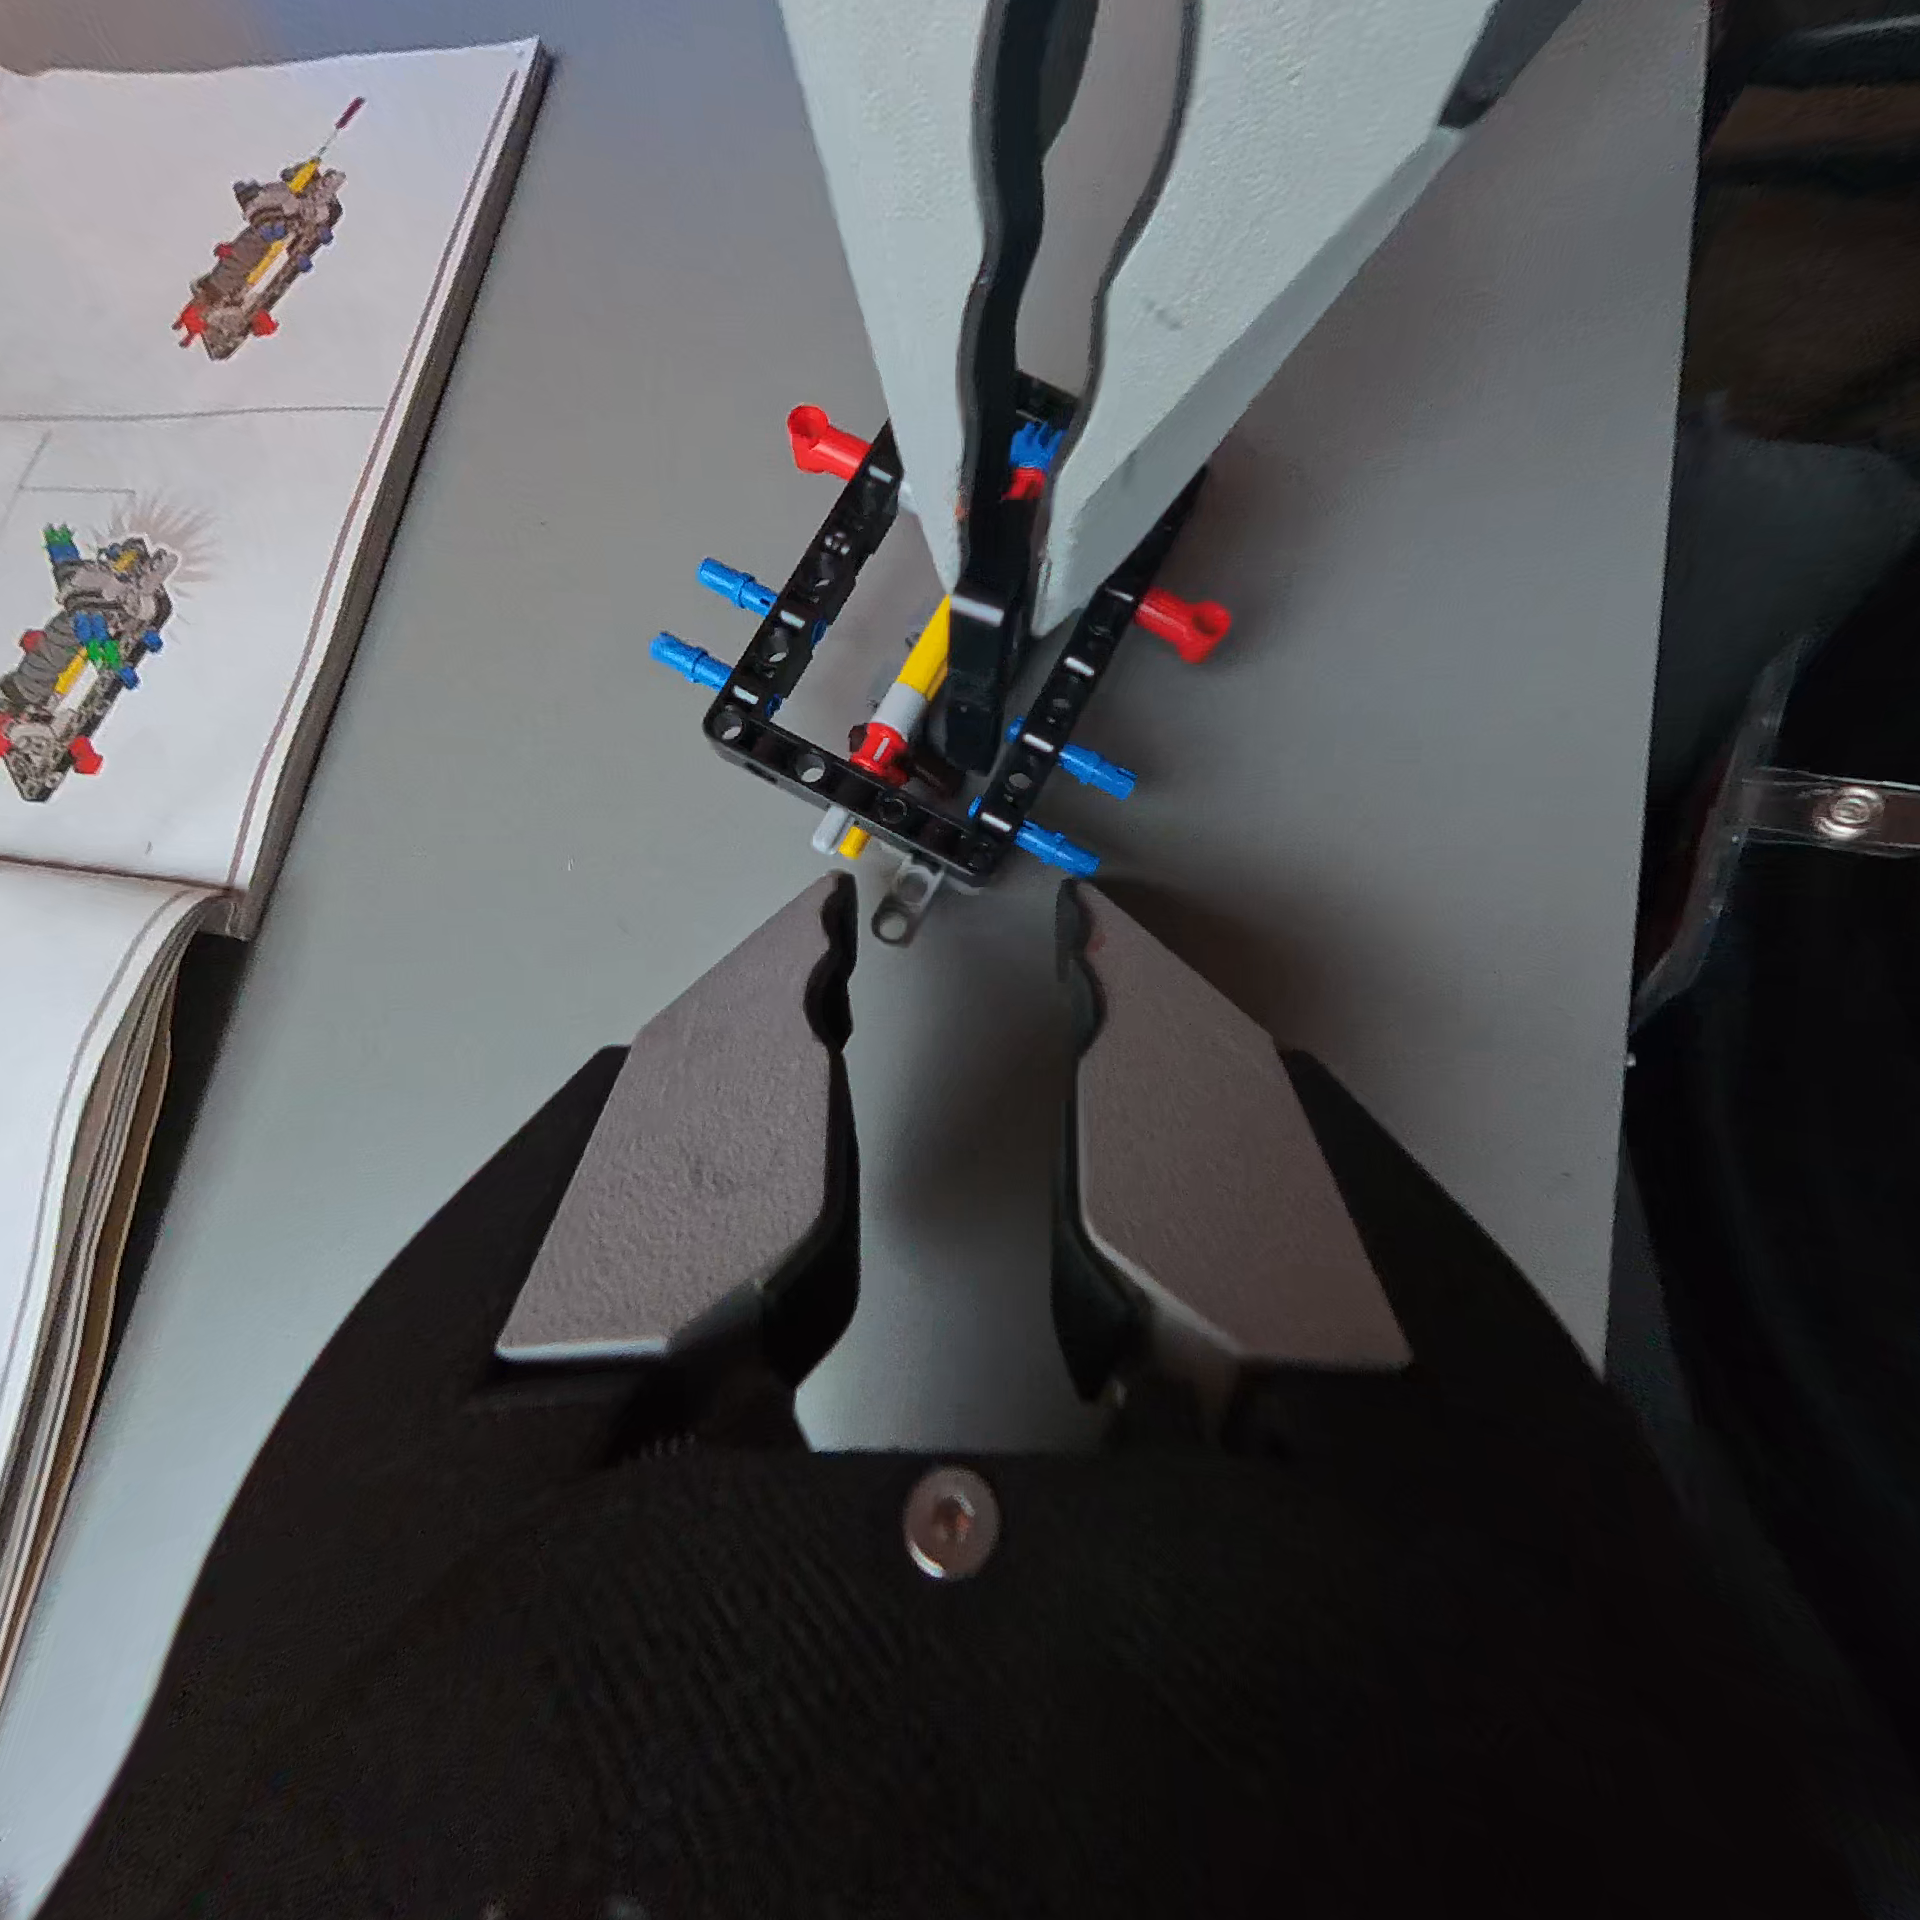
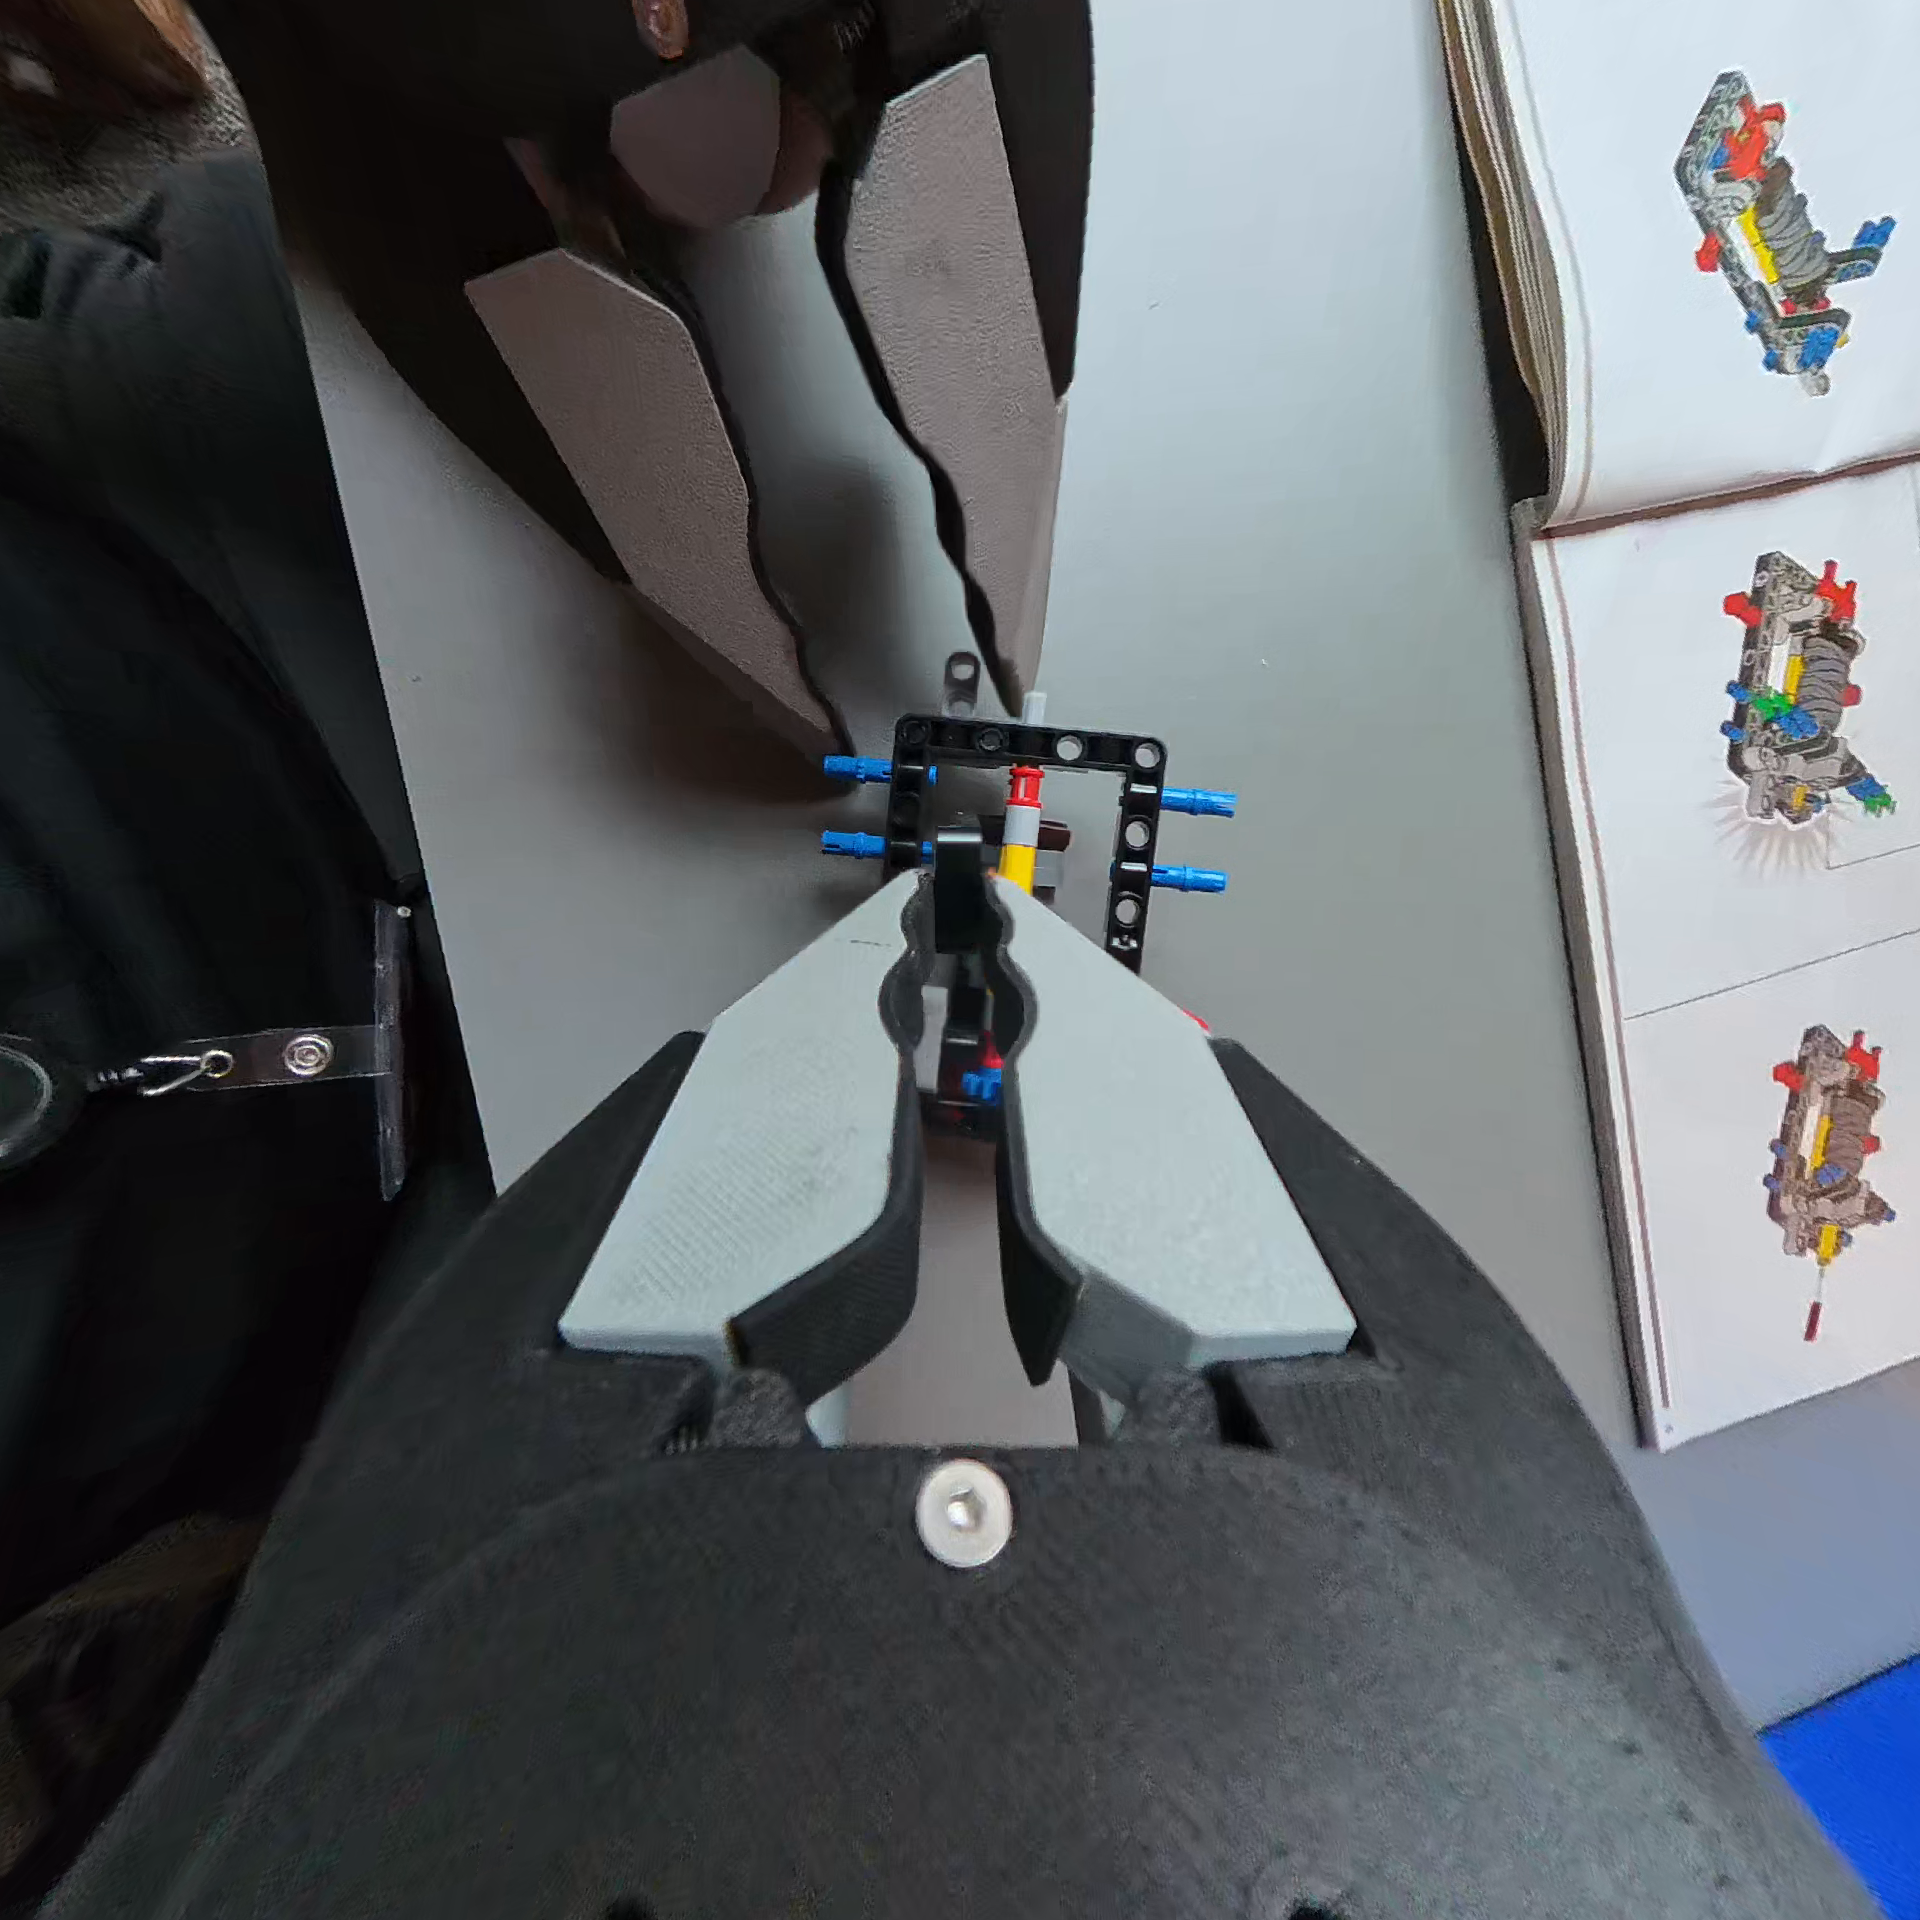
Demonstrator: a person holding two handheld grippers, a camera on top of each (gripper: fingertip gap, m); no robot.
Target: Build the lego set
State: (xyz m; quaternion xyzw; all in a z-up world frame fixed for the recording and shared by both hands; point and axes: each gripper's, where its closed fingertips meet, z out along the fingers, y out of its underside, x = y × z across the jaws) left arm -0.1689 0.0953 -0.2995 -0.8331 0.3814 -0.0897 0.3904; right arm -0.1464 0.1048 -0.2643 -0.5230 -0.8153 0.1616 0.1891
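Note:
A black lego frame (image 1: 769,665) with blue and red pins and a yellow axle lies on the grey table (image 1: 520,831); it also shows in the right wrist view (image 2: 1136,831). My right gripper (image 2: 958,883), with light grey fingers (image 2: 790,1122), is shut on a black lego piece (image 2: 958,873) and holds it over the middle of the frame; it enters the left wrist view from above (image 1: 987,613). My left gripper (image 1: 956,914), with dark grey fingers (image 1: 707,1143), is open and empty just in front of the frame's near end, beside a small grey lego part (image 1: 904,899).
An open instruction booklet (image 1: 208,468) lies on the table to the left, and shows at the right in the right wrist view (image 2: 1766,727). A person in dark clothes with a clear badge clip (image 2: 260,1060) stands at the table edge. A blue surface (image 2: 1860,1787) lies beyond the table. One gripper's finger ends stand about 5 cm off the other's.

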